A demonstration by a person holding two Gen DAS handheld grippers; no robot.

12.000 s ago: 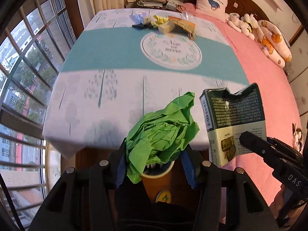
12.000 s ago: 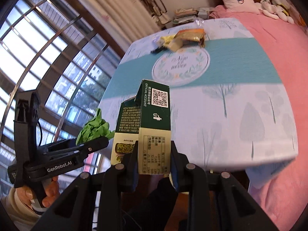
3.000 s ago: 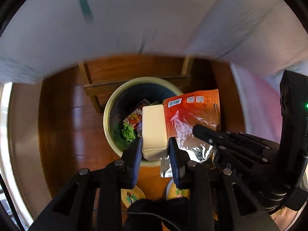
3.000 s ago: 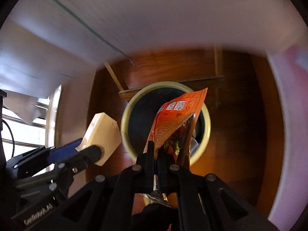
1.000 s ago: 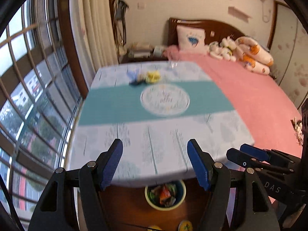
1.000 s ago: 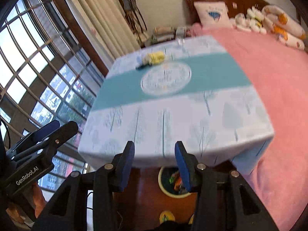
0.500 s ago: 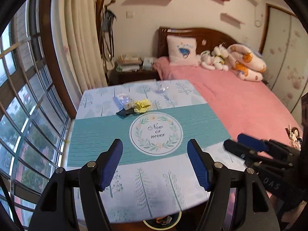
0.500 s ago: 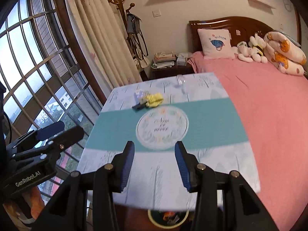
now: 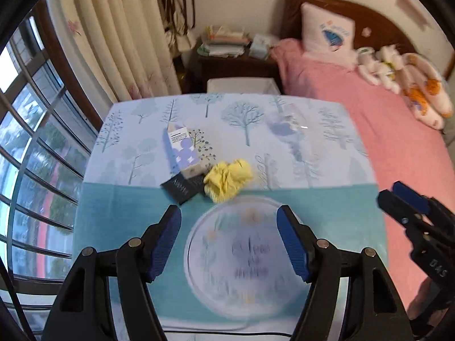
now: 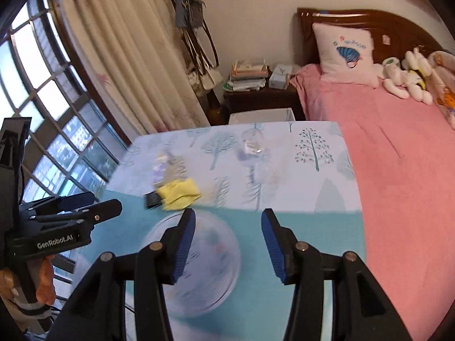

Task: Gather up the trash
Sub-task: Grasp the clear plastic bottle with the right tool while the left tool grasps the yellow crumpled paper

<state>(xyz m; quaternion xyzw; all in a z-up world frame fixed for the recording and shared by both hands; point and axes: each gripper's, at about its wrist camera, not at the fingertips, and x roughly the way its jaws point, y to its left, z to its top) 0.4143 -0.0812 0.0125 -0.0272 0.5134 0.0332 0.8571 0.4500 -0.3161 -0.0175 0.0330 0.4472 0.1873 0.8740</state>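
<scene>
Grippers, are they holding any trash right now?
No. The left gripper and right gripper are both open and empty; the yellow wrapper lies on the table.

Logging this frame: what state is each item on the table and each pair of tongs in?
left tongs: open, empty, above the table
right tongs: open, empty
yellow crumpled paper: lying on the tablecloth, touching the dark packet
dark packet: flat on the tablecloth
white and purple carton: lying on its side
clear plastic wrapper: crumpled, lying apart from the others
tablecloth: spread over the table
</scene>
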